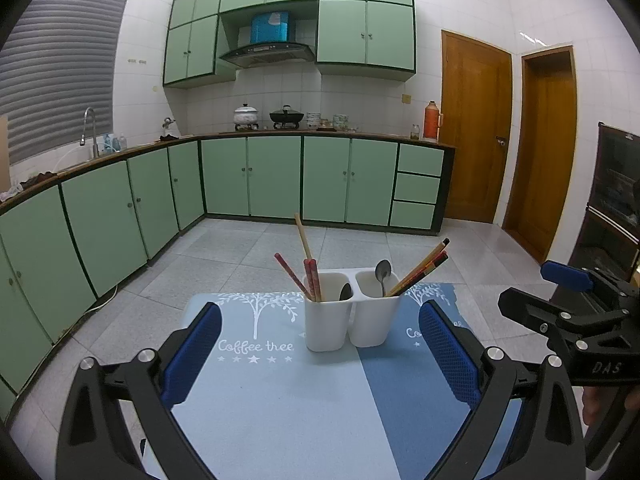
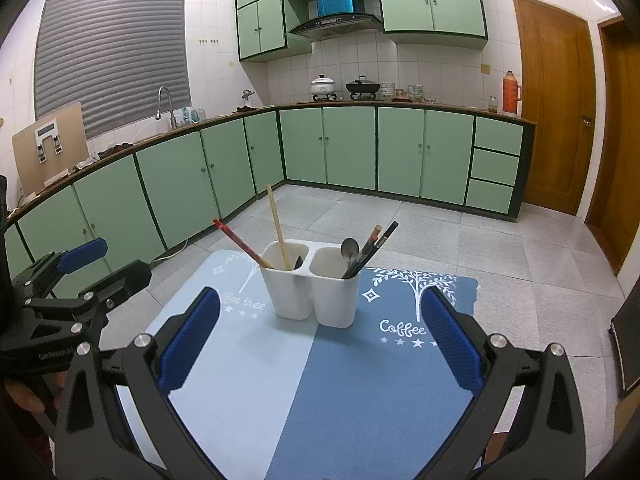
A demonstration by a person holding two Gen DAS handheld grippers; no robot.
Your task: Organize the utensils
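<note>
A white two-cup utensil holder (image 1: pixel 348 312) (image 2: pixel 316 284) stands on a blue mat (image 1: pixel 280 408) (image 2: pixel 320 392). Its left cup holds red chopsticks (image 1: pixel 312 278) (image 2: pixel 240 242), a pale wooden chopstick (image 1: pixel 303 238) (image 2: pixel 277 226) and a dark spoon (image 1: pixel 345 291). Its right cup holds a metal spoon (image 1: pixel 383 274) (image 2: pixel 349 249) and dark chopsticks (image 1: pixel 424 266) (image 2: pixel 374 246). My left gripper (image 1: pixel 320 354) is open and empty, in front of the holder. My right gripper (image 2: pixel 320 340) is open and empty, also in front of it. Each gripper shows at the edge of the other's view.
The mat lies on a small table above a grey tiled floor (image 2: pixel 500 248). Green kitchen cabinets (image 1: pixel 272 176) run along the back and left. Wooden doors (image 1: pixel 476 128) stand at the right. A dark cabinet (image 1: pixel 616 200) stands at the far right.
</note>
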